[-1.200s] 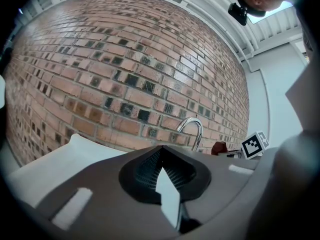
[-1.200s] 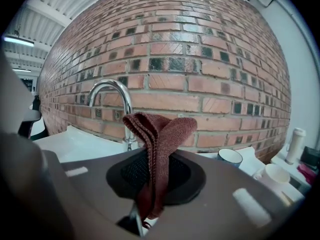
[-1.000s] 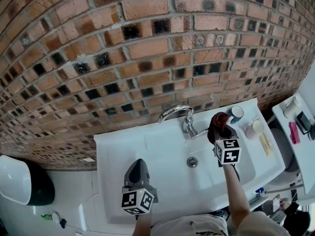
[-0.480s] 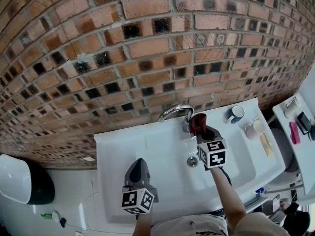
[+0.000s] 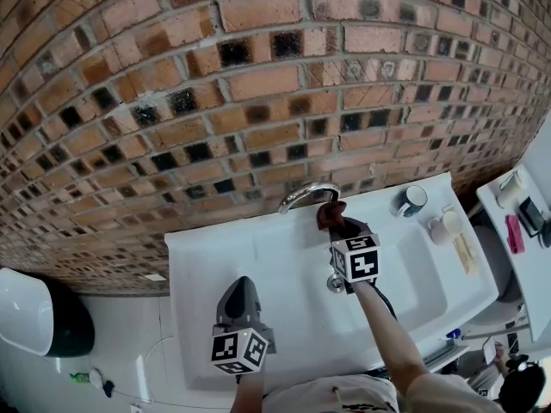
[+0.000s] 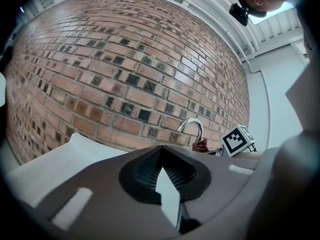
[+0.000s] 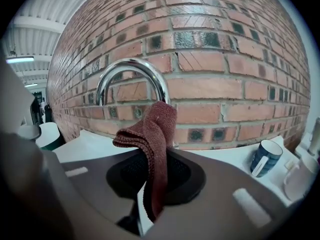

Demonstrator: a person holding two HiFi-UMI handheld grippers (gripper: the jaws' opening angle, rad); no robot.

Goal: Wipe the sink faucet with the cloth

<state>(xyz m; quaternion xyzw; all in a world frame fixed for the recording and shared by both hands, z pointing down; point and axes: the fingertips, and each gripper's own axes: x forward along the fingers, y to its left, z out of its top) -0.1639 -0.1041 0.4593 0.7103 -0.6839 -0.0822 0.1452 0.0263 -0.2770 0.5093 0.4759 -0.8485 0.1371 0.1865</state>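
Observation:
A chrome arched faucet (image 5: 306, 194) stands at the back of the white sink (image 5: 215, 265), against the brick wall. My right gripper (image 5: 340, 231) is shut on a dark red cloth (image 5: 330, 216), which it holds up against the faucet's right side near the spout. In the right gripper view the cloth (image 7: 152, 149) sticks up folded from the shut jaws (image 7: 150, 194), with the faucet (image 7: 131, 74) close behind it. My left gripper (image 5: 240, 298) hovers over the sink's front left, shut with nothing in it. The left gripper view shows its jaws (image 6: 167, 184) closed and the faucet (image 6: 192, 126) far off.
A blue mug (image 5: 413, 200) and a white cup (image 5: 446, 224) stand on the sink's right rear ledge. The drain (image 5: 334, 282) lies under my right arm. A black and white bin (image 5: 34, 317) sits on the floor at left, and a shelf (image 5: 516, 222) stands at right.
My right gripper has carried the cloth leftward from near the blue mug to the faucet. The left gripper has stayed put.

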